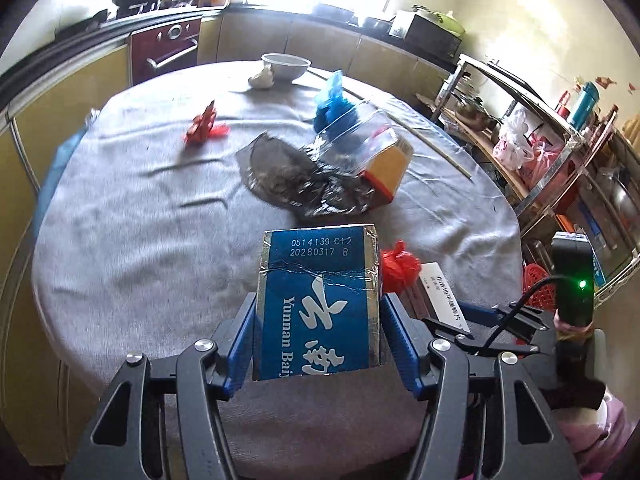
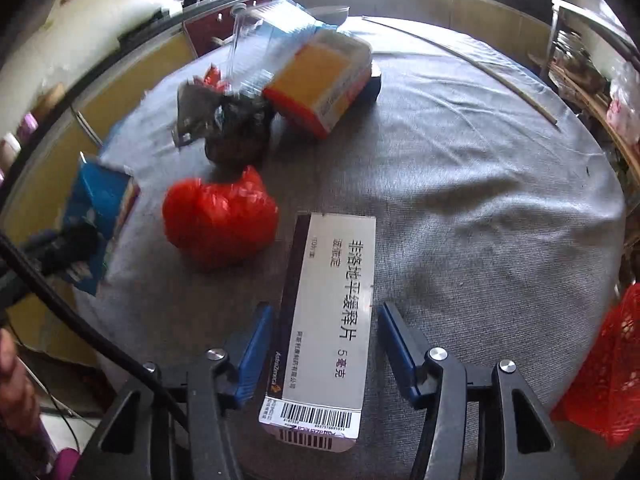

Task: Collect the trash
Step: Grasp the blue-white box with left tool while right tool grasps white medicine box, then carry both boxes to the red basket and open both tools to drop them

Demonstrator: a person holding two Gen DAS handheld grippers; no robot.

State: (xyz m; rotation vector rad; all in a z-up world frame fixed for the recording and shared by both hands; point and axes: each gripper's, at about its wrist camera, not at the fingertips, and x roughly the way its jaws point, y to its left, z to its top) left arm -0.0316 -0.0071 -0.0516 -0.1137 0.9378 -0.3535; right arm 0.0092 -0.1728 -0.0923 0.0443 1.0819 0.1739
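Worktop [image 1: 132, 240]: We see a big round worktop with a soft grey cloth on it. The cloth has small folds. Trash lies all over it.

Red basket [image 2: 608, 368]: A red plastic basket with holes sits at the right edge. We think the trash should go in there.

Blue box [image 1: 320, 300]: It is thin card, blue with a shiny silver rim, and a bit torn. Our left gripper [image 1: 320, 340] has its jaws clenched on both sides of the box and lifts it off the cloth. We should squeeze gently, because thin card can crush or slip.

White box [image 2: 332, 312]: It is a long, flat, smooth medicine box lying on the cloth. Our right gripper [image 2: 324, 344] sits around it with its jaws released, a gap showing on the right side. We should center it, then close on the long sides.

Orange box [image 2: 320, 80]: It leans on clear plastic, far back.

Red bag [image 2: 218, 218]: It is crinkly, soft and round, just left of the white box.

Black wrapper [image 1: 296, 184]: It is flat, dark and wrinkled.
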